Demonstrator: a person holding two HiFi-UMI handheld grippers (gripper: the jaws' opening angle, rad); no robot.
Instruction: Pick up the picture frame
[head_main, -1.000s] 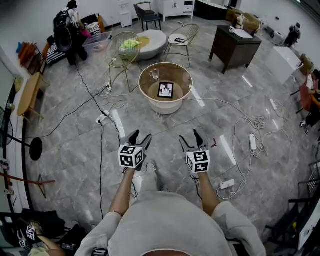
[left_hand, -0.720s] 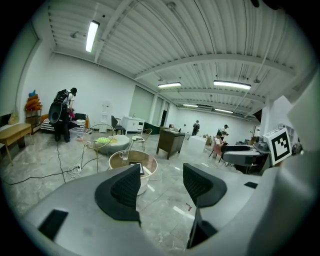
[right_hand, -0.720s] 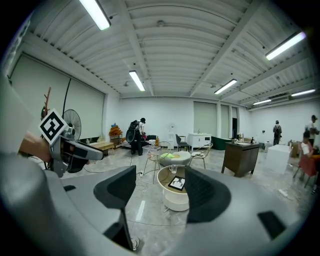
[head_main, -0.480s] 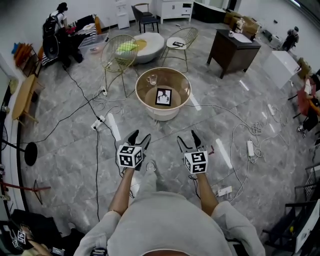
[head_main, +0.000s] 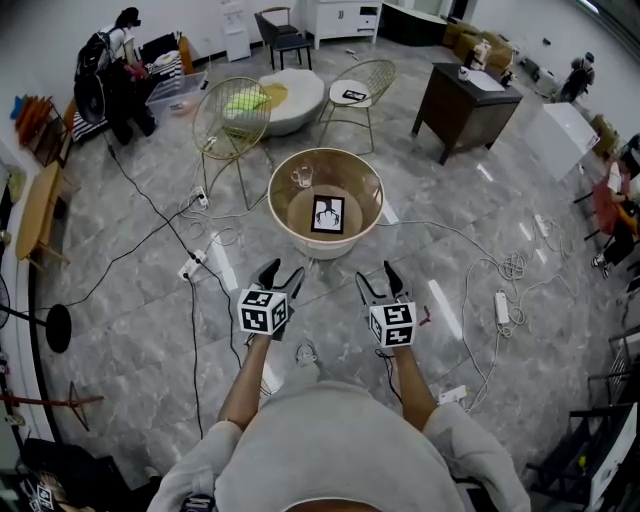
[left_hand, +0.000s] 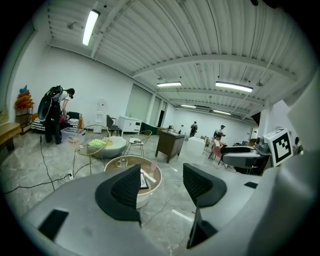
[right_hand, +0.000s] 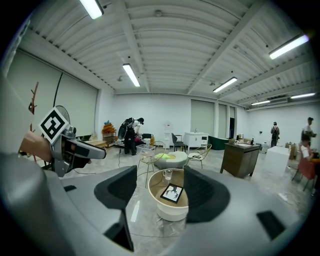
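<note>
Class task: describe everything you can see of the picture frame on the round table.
The picture frame is a small rectangle with a thin black border round a white sheet that bears a dark drawing. Its material is too small to tell. It lies flat, face up, near the middle of the round table and touches only that. The drinking glass stands apart from it. Nothing grips it.
</note>
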